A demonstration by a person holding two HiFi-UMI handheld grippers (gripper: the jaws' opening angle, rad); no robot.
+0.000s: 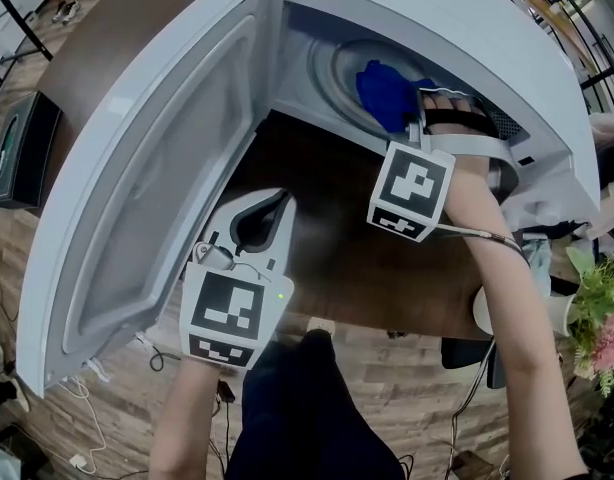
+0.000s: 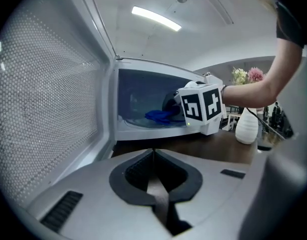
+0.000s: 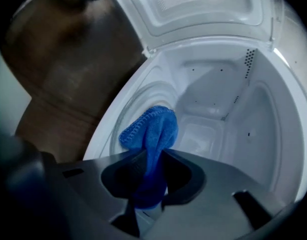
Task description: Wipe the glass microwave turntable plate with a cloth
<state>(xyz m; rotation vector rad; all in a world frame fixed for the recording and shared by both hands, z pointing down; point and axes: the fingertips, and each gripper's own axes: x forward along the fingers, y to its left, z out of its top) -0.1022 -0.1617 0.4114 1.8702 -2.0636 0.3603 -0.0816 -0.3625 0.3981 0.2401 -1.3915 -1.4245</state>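
Observation:
The white microwave [image 1: 467, 28] stands open on the dark wooden table [image 1: 327, 238]. Inside lies the round glass turntable plate [image 1: 337, 73] [image 3: 124, 115]. A blue cloth [image 1: 387, 93] [image 3: 152, 134] [image 2: 161, 116] rests on it, pinched in my right gripper [image 3: 152, 159] [image 1: 419, 108], which reaches into the cavity and is shut on the cloth. My left gripper [image 2: 154, 156] [image 1: 277, 203] hovers over the table in front of the microwave, beside the open door [image 1: 147, 188], its jaws shut with nothing between them.
The open door [image 2: 48, 99] swings out to the left, close to my left gripper. A white vase [image 2: 247, 126] with flowers [image 1: 602, 318] stands at the table's right end. A dark bin [image 1: 17, 148] sits on the wood floor at left.

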